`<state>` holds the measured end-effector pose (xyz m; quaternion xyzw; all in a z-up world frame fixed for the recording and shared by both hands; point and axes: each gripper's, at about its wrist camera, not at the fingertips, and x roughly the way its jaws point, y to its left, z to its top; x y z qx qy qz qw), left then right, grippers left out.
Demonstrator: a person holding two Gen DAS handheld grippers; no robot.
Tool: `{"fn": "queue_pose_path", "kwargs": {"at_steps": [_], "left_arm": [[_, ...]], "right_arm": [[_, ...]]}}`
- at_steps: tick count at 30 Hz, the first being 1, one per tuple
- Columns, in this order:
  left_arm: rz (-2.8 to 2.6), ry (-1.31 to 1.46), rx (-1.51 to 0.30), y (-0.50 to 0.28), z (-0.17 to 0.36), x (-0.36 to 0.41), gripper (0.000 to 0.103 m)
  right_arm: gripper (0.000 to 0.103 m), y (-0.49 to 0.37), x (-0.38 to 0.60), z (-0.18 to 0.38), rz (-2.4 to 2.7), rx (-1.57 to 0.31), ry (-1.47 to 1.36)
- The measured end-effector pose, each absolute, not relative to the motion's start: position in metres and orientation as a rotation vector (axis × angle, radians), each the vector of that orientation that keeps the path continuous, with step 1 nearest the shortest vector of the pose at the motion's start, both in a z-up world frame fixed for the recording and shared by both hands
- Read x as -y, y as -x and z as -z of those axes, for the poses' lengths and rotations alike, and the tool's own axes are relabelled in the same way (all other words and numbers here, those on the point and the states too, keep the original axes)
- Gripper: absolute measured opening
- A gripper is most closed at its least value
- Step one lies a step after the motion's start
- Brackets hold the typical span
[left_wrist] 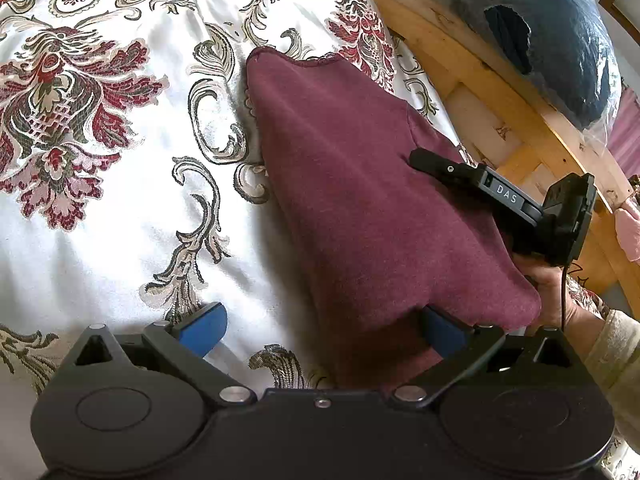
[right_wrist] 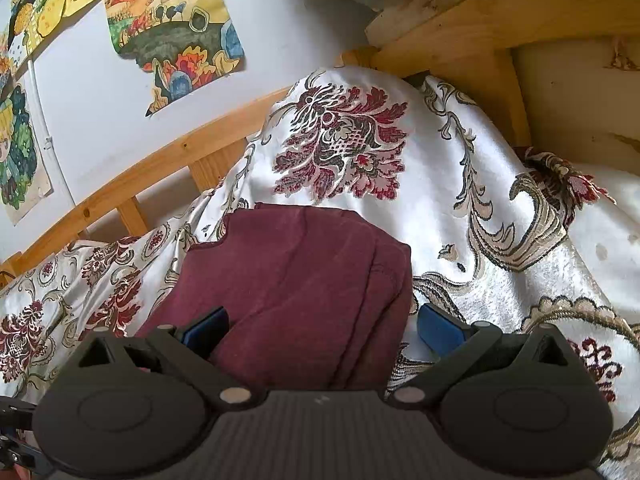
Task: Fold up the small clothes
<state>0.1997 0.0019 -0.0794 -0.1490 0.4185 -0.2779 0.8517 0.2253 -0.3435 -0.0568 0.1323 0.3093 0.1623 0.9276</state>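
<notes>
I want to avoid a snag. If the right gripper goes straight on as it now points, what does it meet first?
Most likely the folded maroon knit garment, which already lies between the open right gripper fingers; depth is unclear.

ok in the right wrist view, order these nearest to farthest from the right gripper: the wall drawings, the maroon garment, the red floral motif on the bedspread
1. Maroon garment: lies between the open fingers of the right gripper.
2. Red floral motif: on the bedspread, just beyond the garment's far edge.
3. Wall drawings: upper left, past the wooden bed rail.
</notes>
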Motion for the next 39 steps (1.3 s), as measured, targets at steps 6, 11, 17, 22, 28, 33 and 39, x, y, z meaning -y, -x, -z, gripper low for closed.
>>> {"fn": "queue_pose_path", "kwargs": {"at_steps": [6, 11, 17, 22, 28, 33, 39], "left_arm": [[0.585, 0.314, -0.881, -0.1999, 0.0793, -0.002, 0.103], [0.585, 0.314, -0.881, -0.2, 0.0792, -0.0021, 0.103], [0.585, 0.315, -0.882, -0.1999, 0.0791, -0.002, 0.103], [0.585, 0.315, -0.881, -0.1999, 0.079, -0.0019, 0.103], [0.584, 0.314, -0.88, -0.2002, 0.0786, -0.0014, 0.103], [0.585, 0.309, -0.879, -0.1996, 0.0794, -0.0014, 0.103], [0.586, 0.323, -0.882, -0.1996, 0.0768, -0.0041, 0.102]], "right_arm": [[0.102, -0.2255, 0.3434, 0.0566, -0.333, -0.634, -0.27], [0.102, -0.2255, 0.3436, 0.0565, -0.333, -0.632, -0.269], [0.102, -0.2254, 0.3438, 0.0563, -0.333, -0.631, -0.267], [0.102, -0.2251, 0.344, 0.0561, -0.333, -0.63, -0.266], [0.102, -0.2245, 0.345, 0.0556, -0.334, -0.623, -0.266], [0.102, -0.2245, 0.3436, 0.0552, -0.33, -0.624, -0.254], [0.102, -0.2251, 0.3435, 0.0554, -0.331, -0.623, -0.25]]}}
